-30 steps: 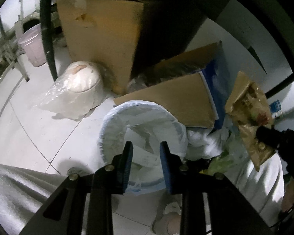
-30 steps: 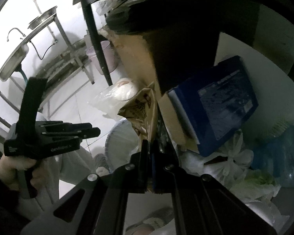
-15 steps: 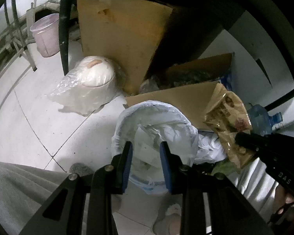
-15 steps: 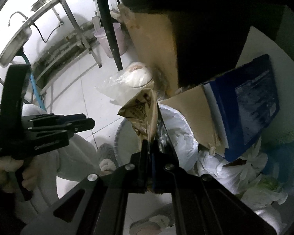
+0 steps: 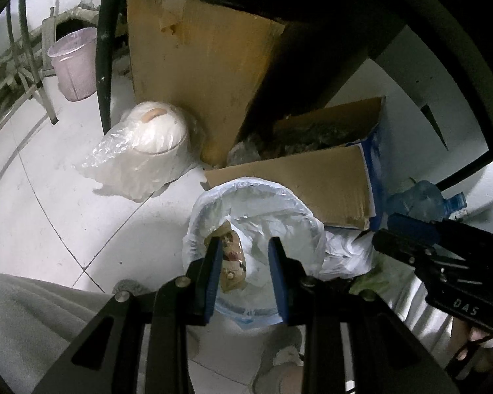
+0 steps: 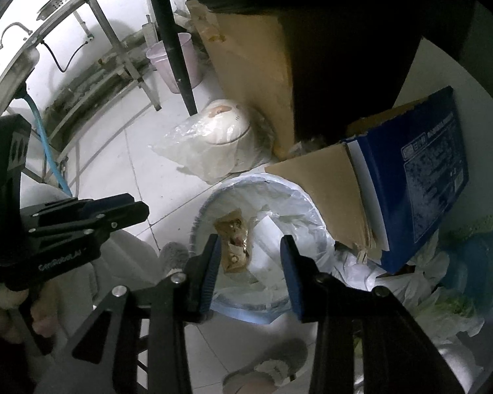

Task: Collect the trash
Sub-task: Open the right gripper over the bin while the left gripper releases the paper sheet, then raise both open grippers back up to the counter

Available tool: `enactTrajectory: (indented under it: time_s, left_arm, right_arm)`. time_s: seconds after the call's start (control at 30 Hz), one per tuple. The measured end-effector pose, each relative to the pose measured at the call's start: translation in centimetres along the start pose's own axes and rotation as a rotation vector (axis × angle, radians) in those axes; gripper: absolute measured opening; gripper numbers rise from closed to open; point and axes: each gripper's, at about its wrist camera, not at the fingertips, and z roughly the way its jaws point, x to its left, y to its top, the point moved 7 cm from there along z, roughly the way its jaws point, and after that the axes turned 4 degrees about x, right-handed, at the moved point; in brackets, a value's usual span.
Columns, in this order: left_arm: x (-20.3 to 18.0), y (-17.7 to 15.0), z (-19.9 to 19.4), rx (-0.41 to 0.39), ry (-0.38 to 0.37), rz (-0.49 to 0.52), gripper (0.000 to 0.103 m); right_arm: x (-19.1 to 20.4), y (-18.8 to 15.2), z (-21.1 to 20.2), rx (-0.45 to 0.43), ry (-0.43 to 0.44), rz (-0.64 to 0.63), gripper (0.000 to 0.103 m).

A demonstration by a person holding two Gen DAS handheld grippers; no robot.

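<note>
A round bin (image 5: 213, 197) (image 6: 279, 187) lined with a white bag stands on the tiled floor below both grippers. A crumpled brown snack wrapper (image 5: 231, 259) (image 6: 233, 243) lies inside it on the white bag, free of any finger. My right gripper (image 6: 250, 241) hangs over the bin and its jaws are opening, with nothing pressed between them. My left gripper (image 5: 244, 246) is also above the bin, open and empty. Each gripper shows in the other's view: the right one (image 5: 394, 229) at the right, the left one (image 6: 128, 210) at the left.
A tall cardboard box (image 5: 197, 65) and an open blue-sided carton (image 6: 427, 170) crowd the bin's far side. A plastic-wrapped white cooker (image 5: 154, 138) sits left of them, a pink bucket (image 5: 74, 62) farther back. Plastic bags and a water bottle (image 5: 420, 200) lie right. A slippered foot (image 6: 269, 367) is below.
The right gripper carried the brown wrapper over the bin, then parted its jaws; the wrapper now lies inside the bin. The left gripper shifted a little, still open.
</note>
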Motion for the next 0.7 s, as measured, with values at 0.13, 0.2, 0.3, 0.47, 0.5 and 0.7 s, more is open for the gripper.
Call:
enactTrajectory:
  time_s: [0.13,0.2,0.3,0.47,0.5,0.7]
  left_arm:
    - [-0.4,-0.2,-0.5,-0.008,0.007,0.012,0.028]
    - [-0.7,-0.2,-1.1,-0.021,0.013,0.025,0.028]
    - [-1.3,-0.1,-2.1,-0.041,0.020,0.041,0.028]
    - [-2.3,-0.2,-3.7,-0.075,0.035,0.080,0.028]
    - [-2.5,-0.2,-4.0,-0.082,0.037,0.088,0.028]
    - [-3.8,-0.5,-6.0,-0.119,0.041,0.111,0.028]
  right_arm:
    - [-0.2,-0.4,-0.9,-0.019,-0.001,-0.001,0.035]
    - [-0.3,-0.6,-1.7,-0.032,-0.002,0.001,0.035]
    - [-0.3,-0.8,-2.9,-0.052,-0.005,0.001,0.035]
    - [-0.3,-1.4,-5.0,-0.088,-0.008,0.000,0.035]
    - [-0.3,-1.5,-5.5,-0.096,-0.009,0.000,0.035]
    - [-0.2,-2.5,-8.2,-0.143,-0.012,-0.004,0.035]
